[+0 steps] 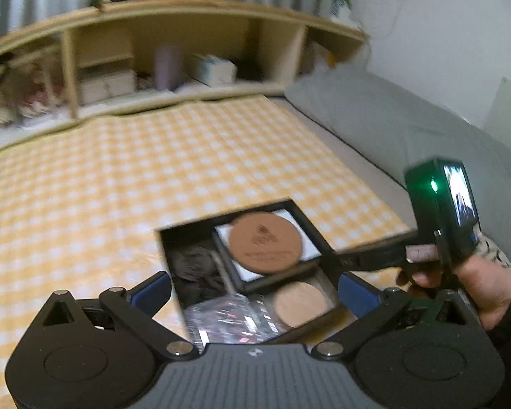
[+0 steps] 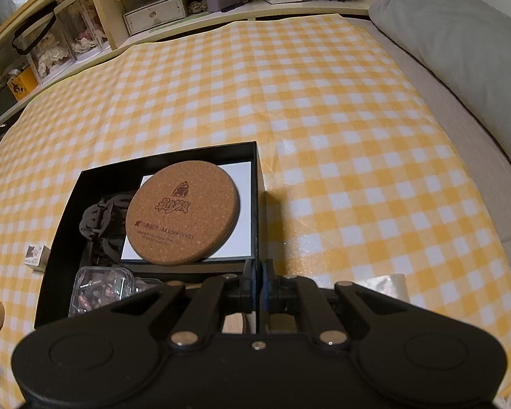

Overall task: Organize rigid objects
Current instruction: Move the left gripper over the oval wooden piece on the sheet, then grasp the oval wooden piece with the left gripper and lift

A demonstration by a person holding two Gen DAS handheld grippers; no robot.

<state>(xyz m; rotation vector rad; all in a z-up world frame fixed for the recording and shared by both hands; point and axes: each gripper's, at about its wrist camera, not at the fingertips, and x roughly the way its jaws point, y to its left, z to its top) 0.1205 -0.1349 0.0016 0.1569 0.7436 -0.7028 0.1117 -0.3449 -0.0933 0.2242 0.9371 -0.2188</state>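
2 cork coasters in black box (image 2: 259,184) on checked cloth (image 2: 323,102) — L gripper (image 1: 255,286) wide open around box, R gripper (image 2: 259,279) closed, prob. pinching box's right wall.

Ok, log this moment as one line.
right gripper: shut on black box wall | left gripper: open around box | cork coaster: inside box

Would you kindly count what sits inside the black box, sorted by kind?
Cork coasters: 2, one dark on the white-topped inner box, one pale lower down.
White-topped inner boxes: 1.
Dark hair ties, bundle: 1.
Clear plastic packets: 1.
Total: 5 in the black box.
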